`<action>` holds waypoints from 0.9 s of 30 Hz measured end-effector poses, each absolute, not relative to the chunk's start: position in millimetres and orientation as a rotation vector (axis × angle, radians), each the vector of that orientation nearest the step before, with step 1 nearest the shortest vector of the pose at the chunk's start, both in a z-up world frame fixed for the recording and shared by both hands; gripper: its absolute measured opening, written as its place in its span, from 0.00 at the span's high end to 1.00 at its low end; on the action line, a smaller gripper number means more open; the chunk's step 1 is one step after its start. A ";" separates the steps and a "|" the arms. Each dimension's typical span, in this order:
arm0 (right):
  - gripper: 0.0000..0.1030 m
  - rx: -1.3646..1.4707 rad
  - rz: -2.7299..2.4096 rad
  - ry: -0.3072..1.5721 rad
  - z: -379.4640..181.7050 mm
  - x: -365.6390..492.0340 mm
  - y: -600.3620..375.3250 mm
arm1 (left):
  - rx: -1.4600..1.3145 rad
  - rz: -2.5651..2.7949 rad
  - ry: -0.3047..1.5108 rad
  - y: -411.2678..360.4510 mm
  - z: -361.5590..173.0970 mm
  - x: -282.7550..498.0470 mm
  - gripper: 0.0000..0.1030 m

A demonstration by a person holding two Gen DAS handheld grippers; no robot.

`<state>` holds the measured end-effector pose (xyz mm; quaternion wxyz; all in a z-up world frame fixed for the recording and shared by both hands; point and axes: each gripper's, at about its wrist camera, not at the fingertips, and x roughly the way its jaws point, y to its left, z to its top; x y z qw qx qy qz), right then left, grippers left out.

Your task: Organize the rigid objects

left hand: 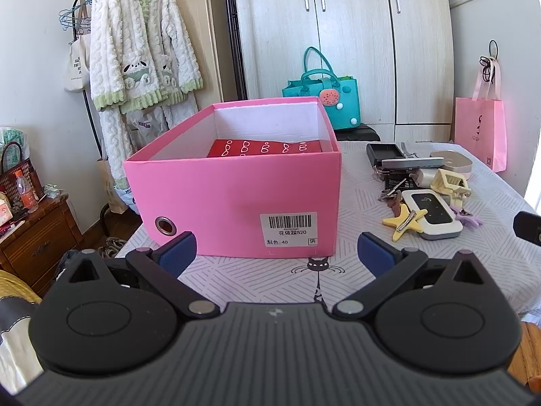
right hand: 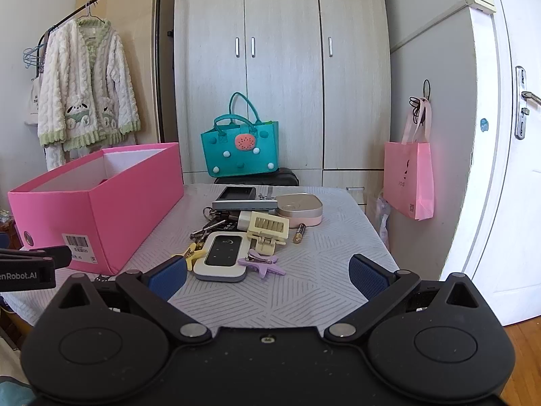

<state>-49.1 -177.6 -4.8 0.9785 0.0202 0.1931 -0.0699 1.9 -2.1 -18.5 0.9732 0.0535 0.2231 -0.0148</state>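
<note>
An open pink box (left hand: 233, 199) (right hand: 101, 199) stands on the table's left side, with a red packet (left hand: 267, 149) lying inside. To its right lies a heap of small items: a white pocket router (right hand: 223, 257) (left hand: 431, 215), a yellow star clip (left hand: 404, 221), a purple clip (right hand: 262, 265), a cream claw clip (right hand: 267, 230), keys (right hand: 208, 226), a grey power bank (right hand: 241, 205) and a round pink-and-gold case (right hand: 297, 208). My left gripper (left hand: 275, 253) hangs open just before the box's near wall. Short of the heap, my right gripper (right hand: 267, 279) is open too. Both hold nothing.
The table (right hand: 304, 291) carries a patterned grey cloth. A teal felt bag (right hand: 241, 145) sits on a dark stool behind it, a pink paper bag (right hand: 410, 182) hangs at the right, and a clothes rack with a fluffy robe (left hand: 142, 47) stands left. A wooden cabinet (left hand: 37, 237) is lower left.
</note>
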 end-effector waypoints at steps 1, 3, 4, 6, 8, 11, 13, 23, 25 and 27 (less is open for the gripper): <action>0.00 0.041 -0.142 0.388 -4.7 -49.2 -177.5 | 0.106 -0.031 0.449 -1.8 -18.4 1.8 0.00; 0.00 0.047 -0.147 0.378 -3.3 -50.0 -177.6 | 0.109 -0.029 0.450 -1.6 -17.5 2.1 0.00; 0.00 0.050 -0.146 0.374 -2.3 -50.7 -177.4 | 0.117 -0.031 0.454 -1.8 -16.2 2.0 0.00; 0.00 0.046 -0.142 0.368 -1.0 -51.2 -176.9 | 0.127 -0.035 0.444 -1.5 -11.1 1.0 0.00; 0.00 0.024 -0.148 0.368 -0.5 -49.8 -176.1 | 0.126 -0.039 0.447 -0.2 -6.6 1.6 0.00; 0.00 0.019 -0.149 0.362 -0.6 -49.5 -177.1 | 0.103 -0.074 0.475 2.3 -2.3 3.8 0.00; 0.00 0.047 -0.131 0.362 -1.3 -49.5 -180.7 | 0.113 -0.077 0.479 0.5 -2.0 4.4 0.00; 0.00 0.134 -0.078 0.340 -15.6 -41.8 -191.6 | 0.083 -0.136 0.519 -0.2 -16.5 7.3 0.00; 0.00 0.129 -0.063 0.346 -16.8 -39.1 -191.2 | 0.074 -0.144 0.509 1.6 -16.1 7.8 0.00; 0.00 0.135 -0.030 0.360 -18.1 -35.5 -191.4 | 0.058 -0.158 0.500 4.1 -14.8 8.3 0.00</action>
